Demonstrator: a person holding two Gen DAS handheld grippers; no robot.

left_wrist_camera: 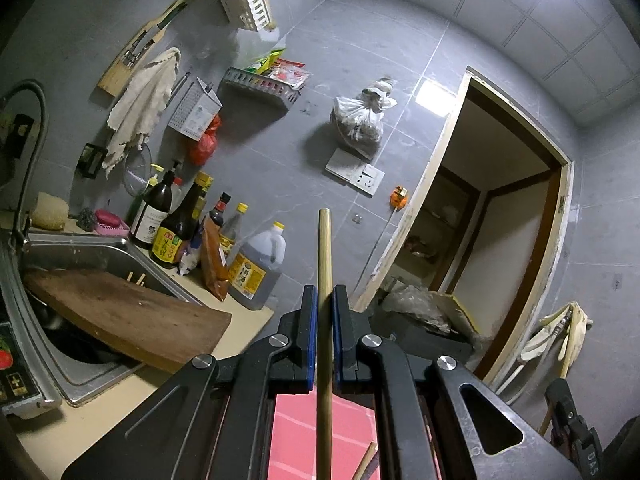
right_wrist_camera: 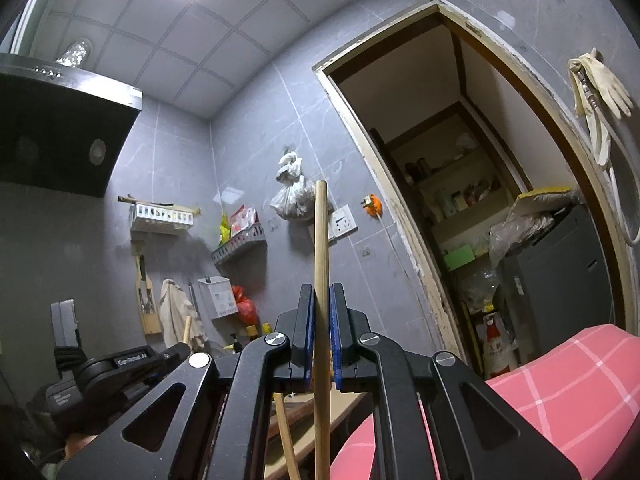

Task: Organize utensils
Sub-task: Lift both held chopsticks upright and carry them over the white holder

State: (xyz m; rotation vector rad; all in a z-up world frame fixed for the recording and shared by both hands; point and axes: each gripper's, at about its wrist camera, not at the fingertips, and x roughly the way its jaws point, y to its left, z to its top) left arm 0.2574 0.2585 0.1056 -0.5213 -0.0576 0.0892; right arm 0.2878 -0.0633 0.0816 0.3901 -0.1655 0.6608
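Wall: you face a grey tiled kitchen wall (left_wrist_camera: 360,52), with an open doorway (left_wrist_camera: 492,216) to its right.
Sink: in your left wrist view a steel sink (left_wrist_camera: 80,248) sits at lower left, sunk into the pale desk (left_wrist_camera: 248,320).
Cutting board: a dark wooden cutting board (left_wrist_camera: 128,312) lies tilted across the sink, one end over the desk edge.
Pink cloth: a pink checked cloth (right_wrist_camera: 560,392) shows at lower right in your right wrist view and under the left tool in the other view.
Bottles: a cluster of sauce and oil bottles (left_wrist_camera: 180,228) stands on the desk against the wall, just beside the sink.
Left hand-held gripper: your left hand-held gripper (left_wrist_camera: 325,300) has its blue-padded jaws drawn narrow, clamped on a wooden chopstick (left_wrist_camera: 325,256) that stands upright between them, its blunt tip above the fingers.
Right hand-held gripper: your right hand-held gripper (right_wrist_camera: 321,300) is likewise narrow, pinching a second wooden chopstick (right_wrist_camera: 321,236), nearly upright and leaning slightly.
Loose stick: another thin wooden stick (right_wrist_camera: 287,432) slants below the right tool; where it rests is hidden.
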